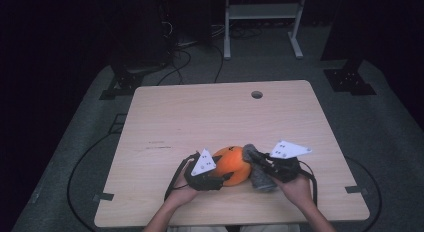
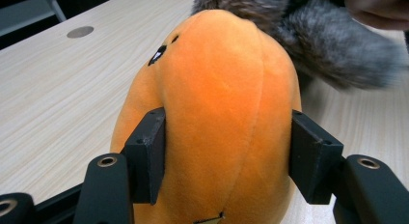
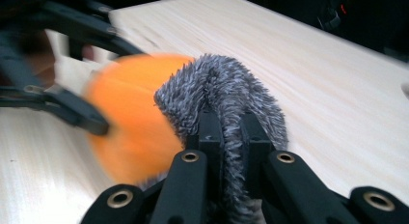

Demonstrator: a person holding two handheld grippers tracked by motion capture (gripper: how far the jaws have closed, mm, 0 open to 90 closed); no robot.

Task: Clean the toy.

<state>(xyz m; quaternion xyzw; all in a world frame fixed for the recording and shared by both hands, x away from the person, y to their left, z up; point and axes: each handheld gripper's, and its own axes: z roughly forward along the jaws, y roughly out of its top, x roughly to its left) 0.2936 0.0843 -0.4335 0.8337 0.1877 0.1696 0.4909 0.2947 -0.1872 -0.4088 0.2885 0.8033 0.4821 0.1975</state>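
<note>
Two grips share one soft, light plush toy [image 1: 233,165] near the table's [image 1: 200,117] front edge: the left gripper [image 2: 226,154] squeezes its yielding orange body, the right gripper [image 3: 227,137] is clenched on its grey furry tail [image 3: 217,84], which probably compresses rather than slips.

The high view is dim with near-black surroundings, both gripper views are brighter, and the round orange plush toy [image 3: 130,122] smears with motion blur in the right gripper view.
</note>
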